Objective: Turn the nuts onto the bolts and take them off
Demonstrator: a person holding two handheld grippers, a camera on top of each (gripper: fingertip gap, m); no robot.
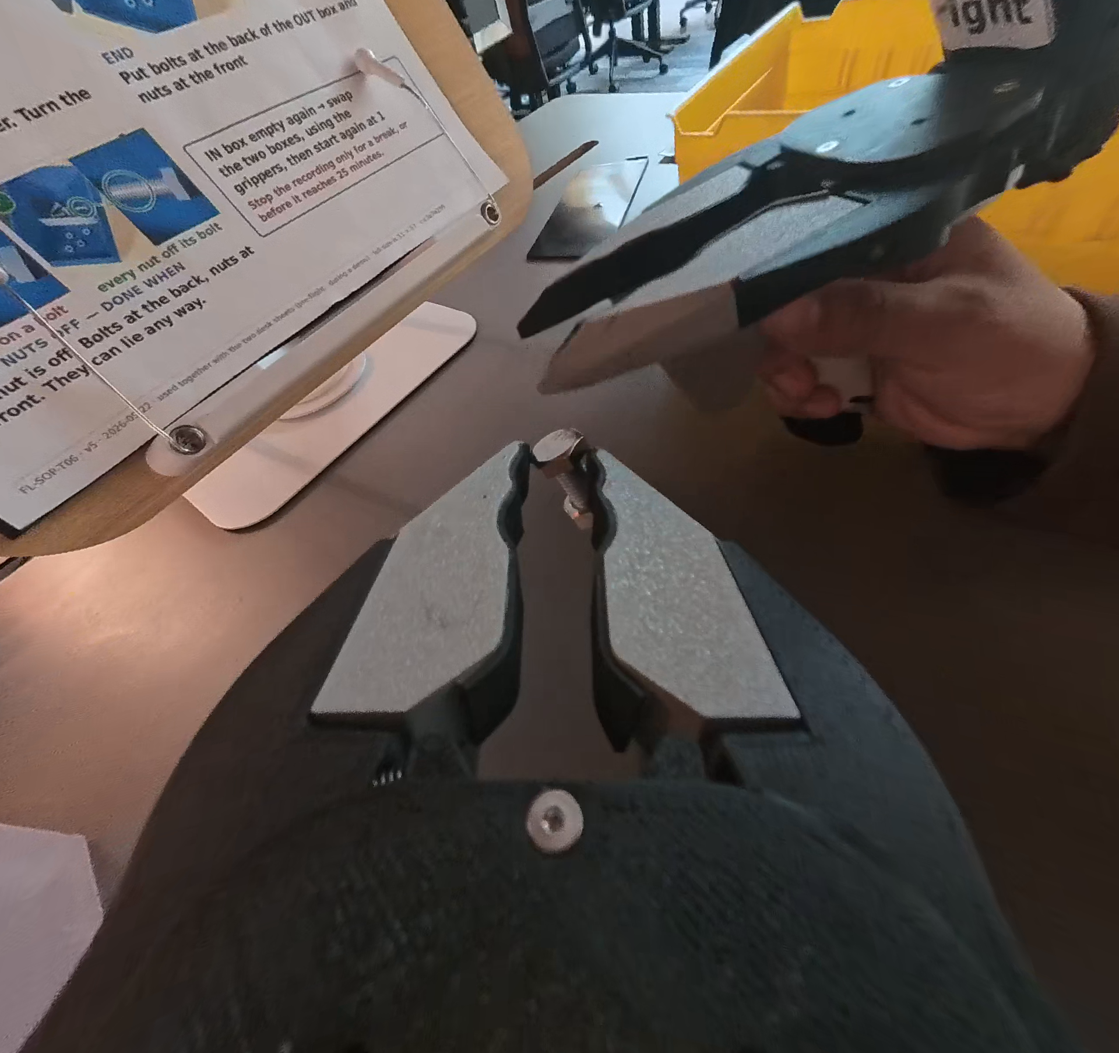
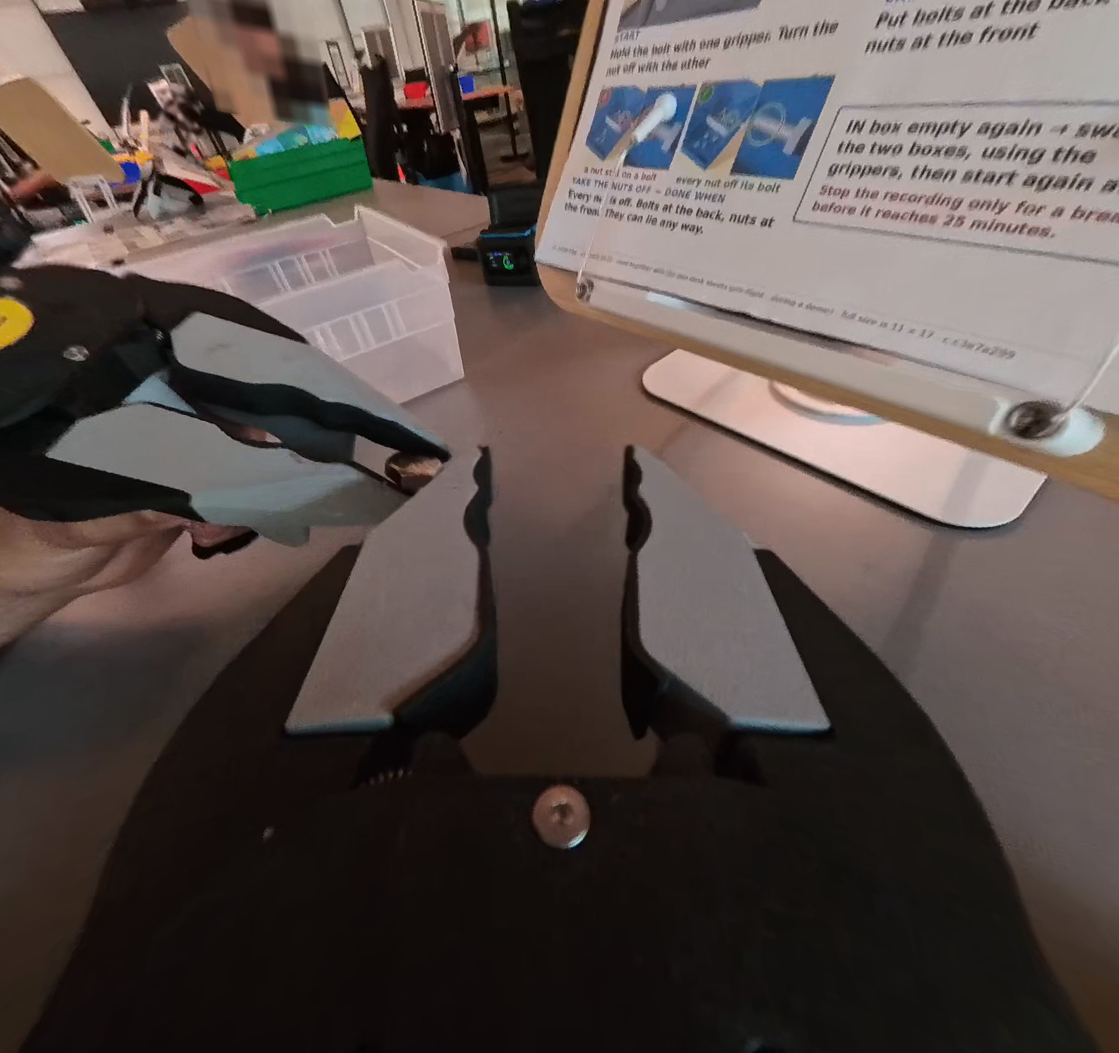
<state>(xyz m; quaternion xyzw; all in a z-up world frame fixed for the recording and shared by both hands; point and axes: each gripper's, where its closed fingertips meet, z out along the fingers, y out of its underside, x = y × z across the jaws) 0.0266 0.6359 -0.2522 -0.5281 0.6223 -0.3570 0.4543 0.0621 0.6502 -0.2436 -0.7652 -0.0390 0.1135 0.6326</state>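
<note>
Left tongs (image 1: 560, 467) pinching a steel bolt (image 1: 566, 475) at the very tips, hex head toward the camera side, threaded shank angled down between the pads; no nut discernible on it. Right tongs (image 2: 554, 458) spread wide, holding nothing, hovering over the dark tabletop (image 2: 787, 630). In the left wrist view, right tongs (image 1: 533, 358) just above and beyond the bolt, apart from it, gripped by a hand (image 1: 944, 358). Behind, a tilted instruction sheet (image 1: 181, 176) on a wooden stand with white base. Farther back, a yellow bin (image 1: 817, 85) on one side, a clear plastic bin (image 2: 363, 309) on the other.
</note>
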